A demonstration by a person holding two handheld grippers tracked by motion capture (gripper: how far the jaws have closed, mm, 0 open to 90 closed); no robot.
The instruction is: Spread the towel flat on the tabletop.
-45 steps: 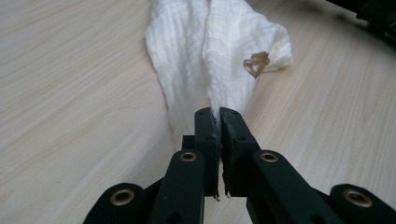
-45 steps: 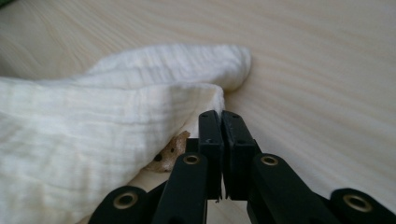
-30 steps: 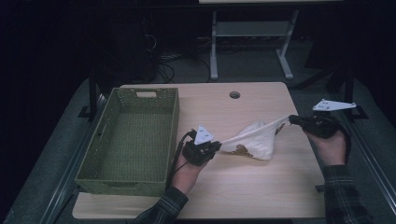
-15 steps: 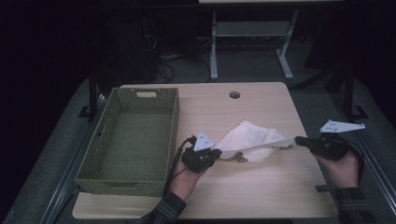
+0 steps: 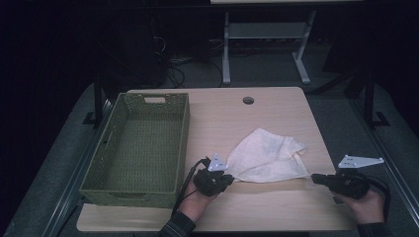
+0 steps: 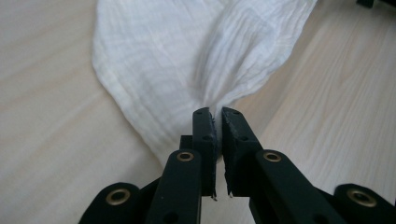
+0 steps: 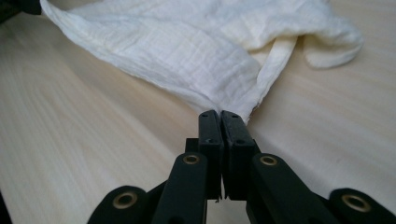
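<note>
On table [image 5: 276, 98], left gripper [image 6: 218, 116] and right gripper [image 7: 220, 116] pinch cloth [image 5: 267, 158] corners.

No readable text, label, brand, number or sign appears anywhere.

The left gripper [image 5: 228, 178] sits at lower centre of the high view, its forearm rising from the bottom edge, fingers [image 6: 205, 135] nearly together with a thin gap. The right gripper [image 5: 316, 177] lies at lower right, pointing left, fingers [image 7: 209, 133] pressed together.
</note>
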